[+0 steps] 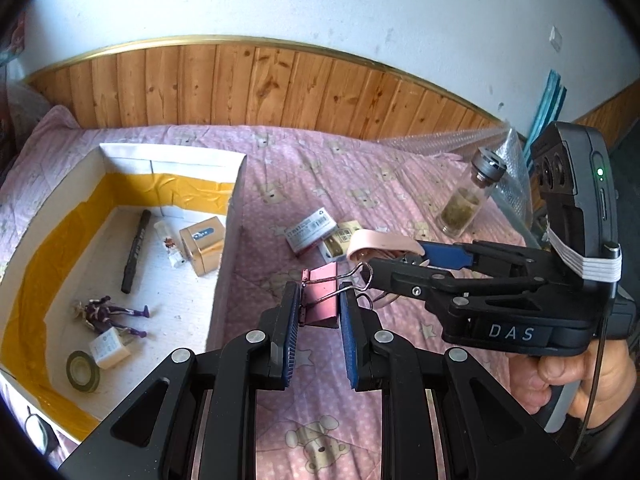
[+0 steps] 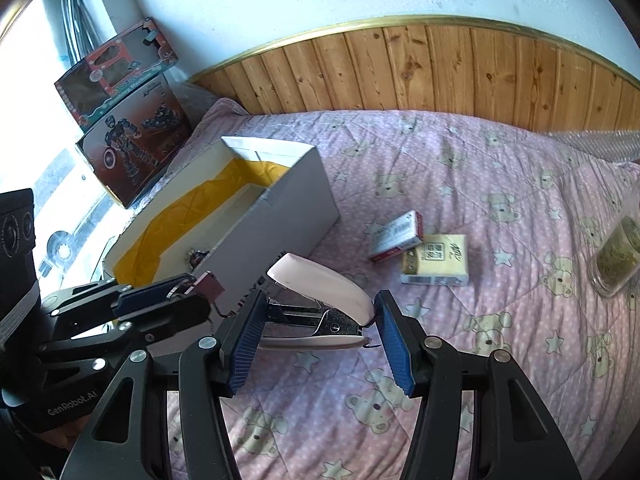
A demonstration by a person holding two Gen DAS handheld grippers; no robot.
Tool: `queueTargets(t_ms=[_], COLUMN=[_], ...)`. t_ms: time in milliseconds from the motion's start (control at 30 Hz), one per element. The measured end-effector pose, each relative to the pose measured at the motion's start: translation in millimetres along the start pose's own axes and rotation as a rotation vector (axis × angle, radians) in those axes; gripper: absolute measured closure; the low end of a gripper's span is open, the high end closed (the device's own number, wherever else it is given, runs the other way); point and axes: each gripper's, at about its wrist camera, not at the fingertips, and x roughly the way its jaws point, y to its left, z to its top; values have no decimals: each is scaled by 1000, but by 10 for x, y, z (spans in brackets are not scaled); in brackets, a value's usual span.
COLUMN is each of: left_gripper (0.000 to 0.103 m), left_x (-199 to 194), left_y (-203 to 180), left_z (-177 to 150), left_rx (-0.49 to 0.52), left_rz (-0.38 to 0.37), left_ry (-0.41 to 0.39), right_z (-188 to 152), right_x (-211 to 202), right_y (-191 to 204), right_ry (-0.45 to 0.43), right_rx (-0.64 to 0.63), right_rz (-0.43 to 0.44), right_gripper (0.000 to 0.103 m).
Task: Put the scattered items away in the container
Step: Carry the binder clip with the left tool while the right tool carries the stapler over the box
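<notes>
My left gripper (image 1: 319,308) is shut on a pink binder clip (image 1: 320,295), held just right of the white box (image 1: 224,248). The box holds a black pen (image 1: 136,252), a gold tin (image 1: 202,246), a purple figure (image 1: 108,314), a tape roll (image 1: 82,372) and small packets. My right gripper (image 2: 320,334) is shut on a pink stapler (image 2: 320,280), beside the box's near wall (image 2: 280,236). In the left wrist view the stapler (image 1: 382,245) sits just behind the clip. A red-white carton (image 2: 396,236) and a yellow pack (image 2: 436,260) lie on the pink bedspread.
A glass jar (image 1: 468,200) with a metal lid stands at the right on the bedspread (image 2: 480,184). A wooden headboard (image 1: 280,88) runs along the back. Toy boxes (image 2: 128,120) lean at the bed's left end. Bubble wrap (image 1: 460,140) lies at back right.
</notes>
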Motion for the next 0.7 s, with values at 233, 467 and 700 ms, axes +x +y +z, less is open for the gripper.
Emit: queueTargets(t_ms=[233,467,700], left_gripper=[84,84,84], left_x=[-178,-336,-470], left_y=[239,427,606], left_z=[107,195,291], left_rx=[-50,-82,-98], left_rz=[-10,-21,-11], left_ry=[-42,-71,-99], right_z=[26,90,202], right_x=[4,4,-30], right_y=[190,347,558], right_ry=[-23,-48,-82], right_rx=[-26,-43,-72], right_rz=[16,23,41], right_gripper=[46,46,46])
